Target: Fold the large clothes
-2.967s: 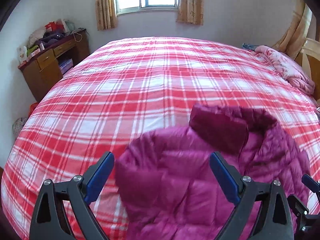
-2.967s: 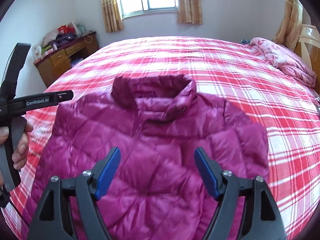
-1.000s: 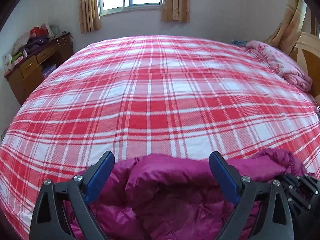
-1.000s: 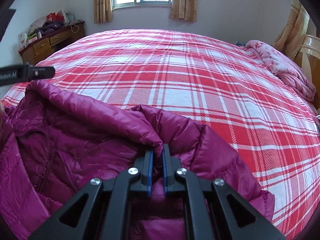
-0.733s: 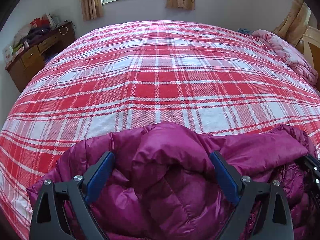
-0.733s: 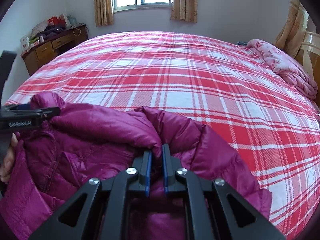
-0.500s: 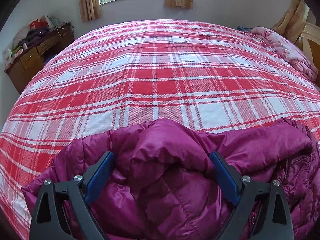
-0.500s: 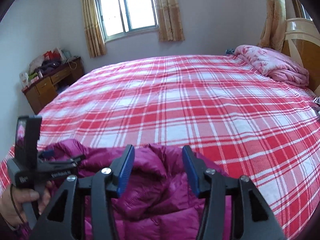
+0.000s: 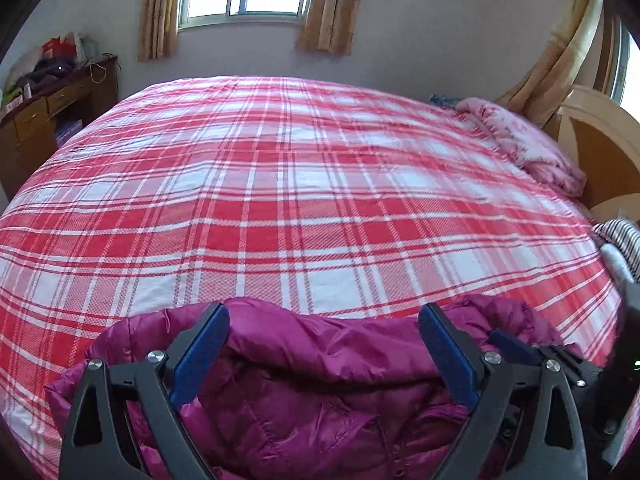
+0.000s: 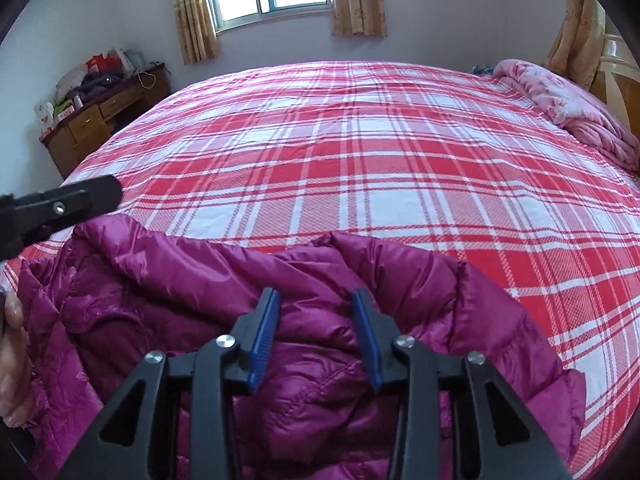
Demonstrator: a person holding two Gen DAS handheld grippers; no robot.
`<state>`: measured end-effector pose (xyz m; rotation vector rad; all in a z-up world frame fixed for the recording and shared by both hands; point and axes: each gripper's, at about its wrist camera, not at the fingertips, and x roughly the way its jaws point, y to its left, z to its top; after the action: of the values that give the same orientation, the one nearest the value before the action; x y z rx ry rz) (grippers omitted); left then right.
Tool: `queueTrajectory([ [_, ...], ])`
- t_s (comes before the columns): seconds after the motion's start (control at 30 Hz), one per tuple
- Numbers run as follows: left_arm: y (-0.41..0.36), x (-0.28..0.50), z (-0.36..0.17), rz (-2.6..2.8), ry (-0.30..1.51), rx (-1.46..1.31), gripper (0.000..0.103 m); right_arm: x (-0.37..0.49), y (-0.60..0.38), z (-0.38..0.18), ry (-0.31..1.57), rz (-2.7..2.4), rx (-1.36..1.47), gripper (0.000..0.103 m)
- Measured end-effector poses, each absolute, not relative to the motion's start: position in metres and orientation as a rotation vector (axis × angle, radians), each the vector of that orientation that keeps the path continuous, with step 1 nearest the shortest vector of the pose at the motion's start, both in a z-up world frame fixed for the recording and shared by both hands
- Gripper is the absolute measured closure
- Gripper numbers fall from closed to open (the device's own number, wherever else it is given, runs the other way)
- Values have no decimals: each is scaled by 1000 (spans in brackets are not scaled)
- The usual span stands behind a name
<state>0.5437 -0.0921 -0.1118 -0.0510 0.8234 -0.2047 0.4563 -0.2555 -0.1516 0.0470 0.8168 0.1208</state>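
A magenta puffer jacket [image 9: 320,384] lies bunched at the near edge of a red and white plaid bed [image 9: 280,200]. My left gripper [image 9: 323,314] hovers over its folded top edge, open wide, with nothing pinched. In the right wrist view the jacket [image 10: 160,280] spreads to the left and below. My right gripper [image 10: 315,296] stands partly open over a ridge of the jacket. Its jaws are closing, and the fabric sits between the pads without being pressed. The left tool's body [image 10: 60,204] and a hand [image 10: 12,360] show at the left edge.
A wooden desk [image 10: 100,120] piled with clutter stands against the far left wall. A pink blanket [image 10: 580,112] lies bunched at the far right by the wooden headboard [image 9: 592,140]. A striped cloth [image 9: 620,240] sits at the bed's right edge. Bare plaid [image 10: 360,160] stretches beyond the jacket.
My right gripper, shut on a jacket fold a second ago, has let it go and opened, then narrowed a little. The left gripper stayed open above the jacket's edge.
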Motion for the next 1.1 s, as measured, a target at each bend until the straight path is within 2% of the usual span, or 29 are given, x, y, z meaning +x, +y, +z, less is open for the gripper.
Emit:
queueTrajectory([
  [0.1,-88,553,-148,-116,903,22,7,455,-258,-155,817,132,72,62],
  [0.2,-78,554,-163,-124,928,-19,7,457,-259,-157,822,135,78,62],
  [1.1,-97,552,-172,-54,920,105,4,462,-252,-168,861,100,9,60],
])
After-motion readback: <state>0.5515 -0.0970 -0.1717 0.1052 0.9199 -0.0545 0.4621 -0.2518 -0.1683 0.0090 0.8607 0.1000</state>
